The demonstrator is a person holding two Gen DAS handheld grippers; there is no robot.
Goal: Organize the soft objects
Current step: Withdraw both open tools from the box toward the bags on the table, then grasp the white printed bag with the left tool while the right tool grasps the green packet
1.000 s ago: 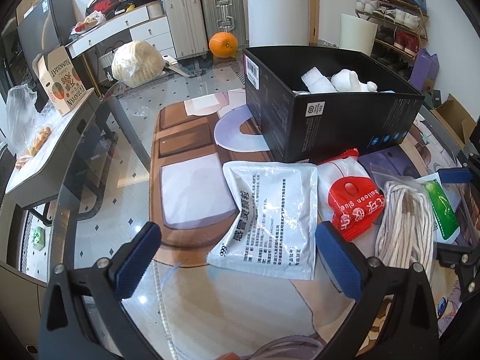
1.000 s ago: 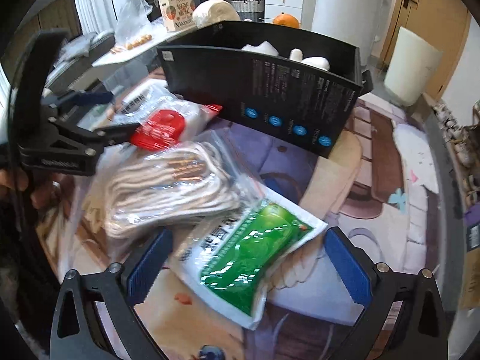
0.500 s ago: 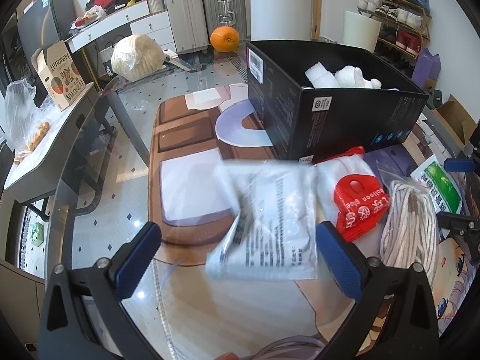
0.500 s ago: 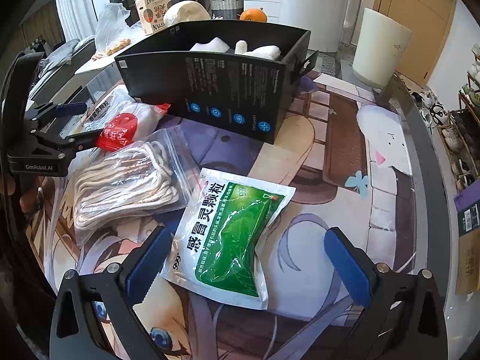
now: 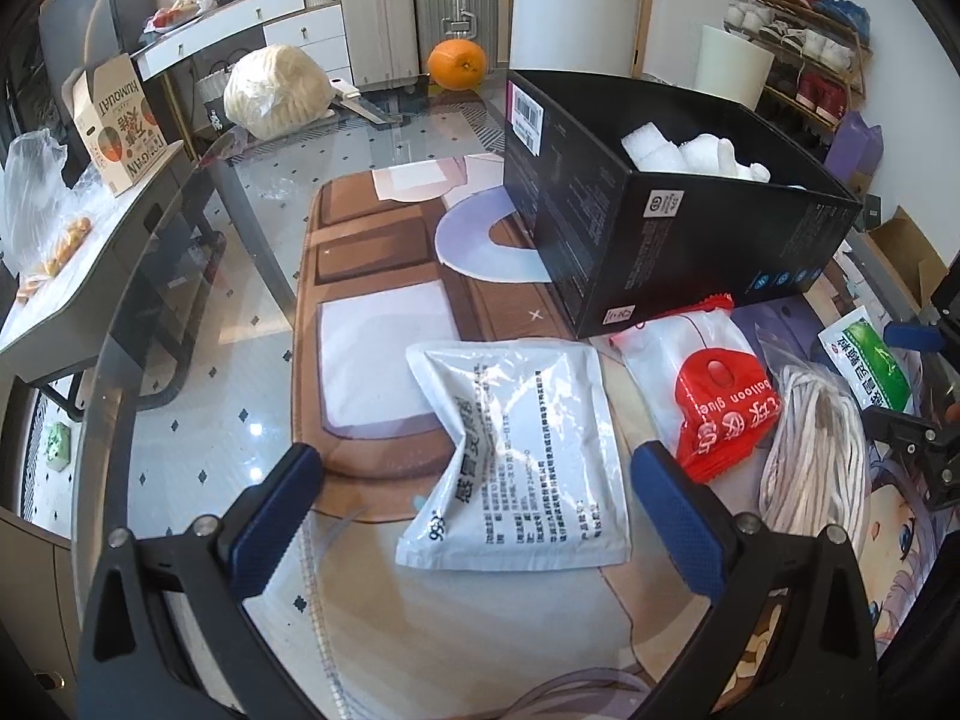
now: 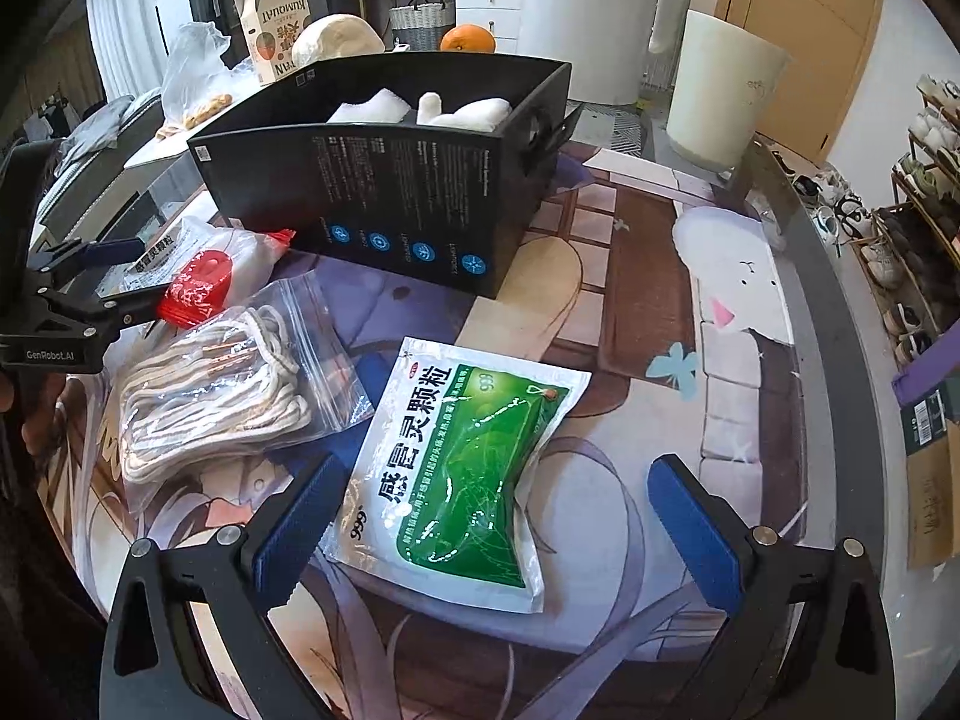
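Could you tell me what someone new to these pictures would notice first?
Probably the big black box at the back of the printed mat, with white soft items inside. In front of it lie the packets: a green sachet between the open right claw, a white sachet before the open left claw, and a bag of rope.

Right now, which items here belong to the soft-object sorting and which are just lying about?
Job items: black box; white pouch; green pouch; bagged rope; red-labelled bag; white soft pieces in the box.

Lying about: orange; kumquat carton; suitcases; shoe rack.
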